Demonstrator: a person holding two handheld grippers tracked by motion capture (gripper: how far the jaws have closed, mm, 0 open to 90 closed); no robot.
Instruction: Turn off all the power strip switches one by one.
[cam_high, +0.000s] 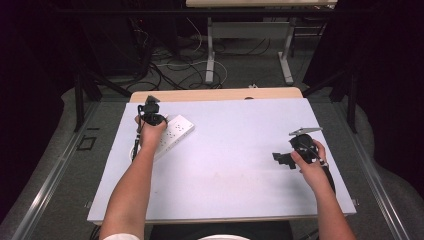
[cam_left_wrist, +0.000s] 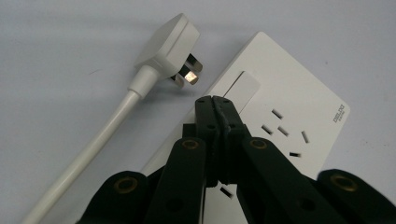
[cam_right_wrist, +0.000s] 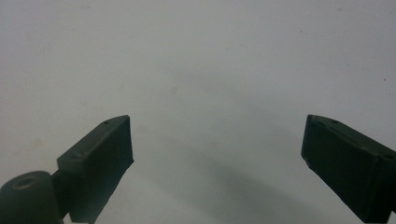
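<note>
Grippers show in the high view at both sides of a pale grey rectangular table (cam_high: 225, 165). The left gripper (cam_high: 150, 111) hovers over a white plastic power strip (cam_high: 175, 131) that lies at the table's far left, while the right gripper (cam_high: 280, 159) is held near the right edge, well apart from the strip, above bare table.

Left gripper view: the two black jaws are pressed together with nothing between them, their tips over the power strip (cam_left_wrist: 289, 107) just beside its raised rocker switch (cam_left_wrist: 245, 88). A white plastic plug (cam_left_wrist: 168, 46) on a thick white cable (cam_left_wrist: 88, 154) lies on the table left of the strip, prongs pointing toward it.

Right gripper view: the jaws stand wide apart over plain table (cam_right_wrist: 210, 70), holding nothing.
</note>
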